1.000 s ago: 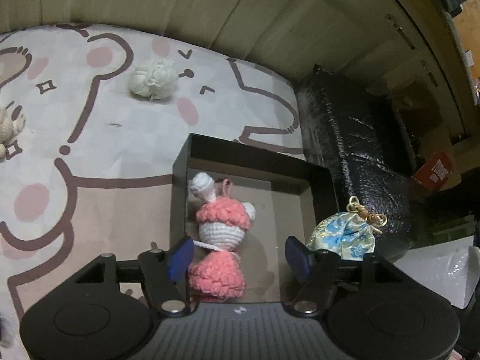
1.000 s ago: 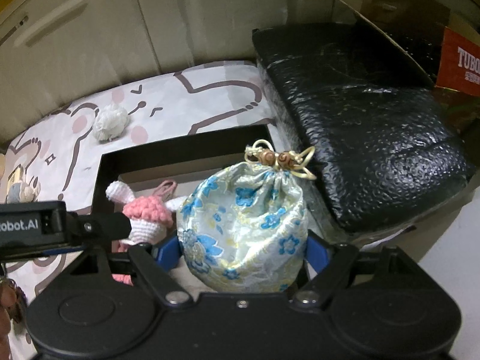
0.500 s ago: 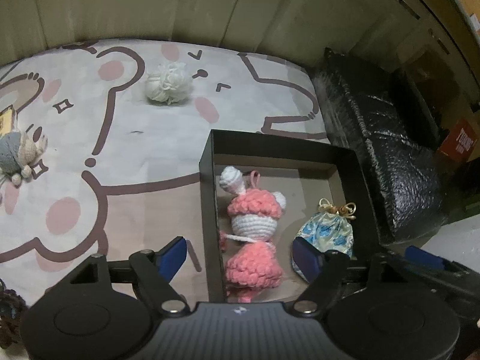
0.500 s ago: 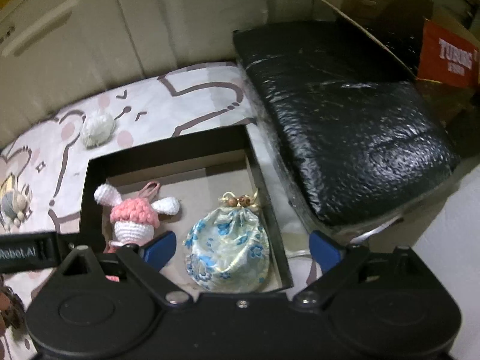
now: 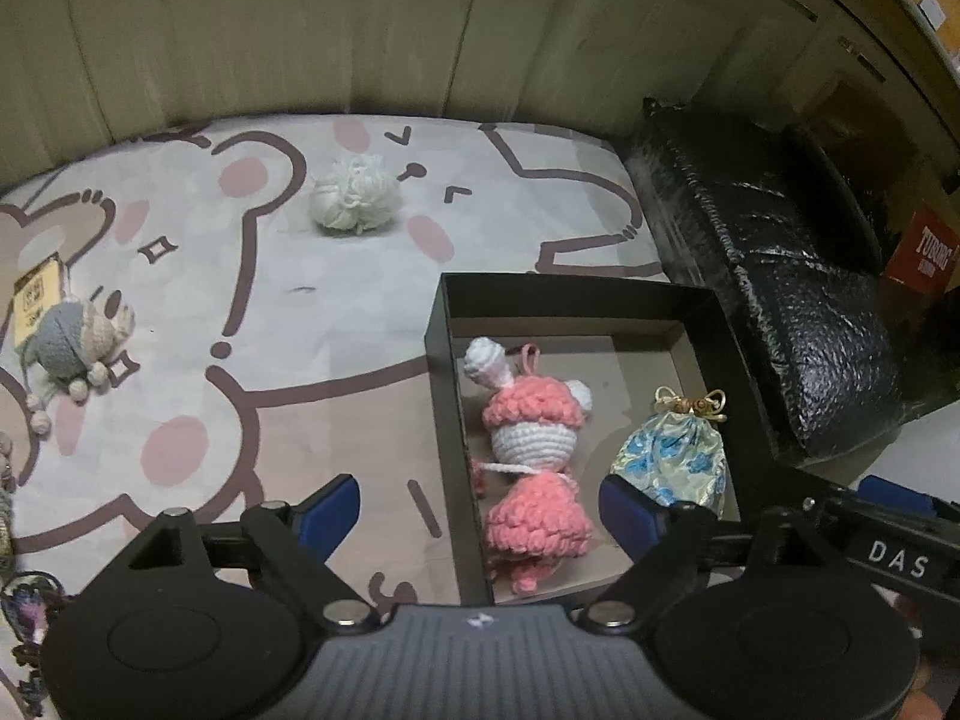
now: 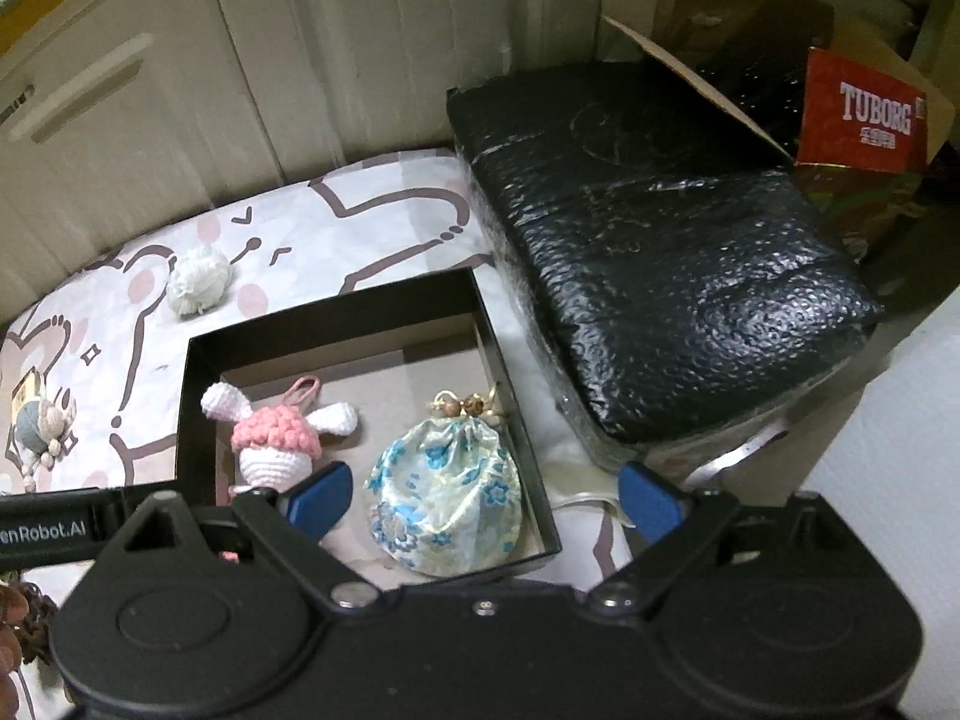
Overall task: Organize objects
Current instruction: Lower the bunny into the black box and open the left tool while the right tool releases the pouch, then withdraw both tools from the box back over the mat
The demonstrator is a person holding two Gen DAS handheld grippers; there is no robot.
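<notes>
A black open box [image 5: 576, 295] [image 6: 336, 315] sits on the bear-print cloth. Inside lie a pink and white crocheted bunny [image 5: 531, 450] [image 6: 273, 441] and a blue floral drawstring pouch [image 5: 675, 459] [image 6: 447, 492]. My left gripper [image 5: 480, 510] is open and empty, raised above the box's near left wall. My right gripper [image 6: 486, 495] is open and empty, above the pouch and the box's near right corner. A white yarn ball [image 5: 354, 201] [image 6: 198, 285] and a grey crocheted toy [image 5: 75, 342] [image 6: 42, 429] lie loose on the cloth.
A black bubble-wrapped block [image 5: 780, 276] [image 6: 654, 252] stands right of the box. A red Tuborg carton [image 6: 864, 114] sits behind it. Cream cabinet doors [image 6: 240, 60] back the cloth. More small trinkets [image 5: 24, 606] lie at the near left edge.
My right gripper opened and let the pouch go into the box, then drew back and up. My left gripper opened wider and pulled back from the bunny.
</notes>
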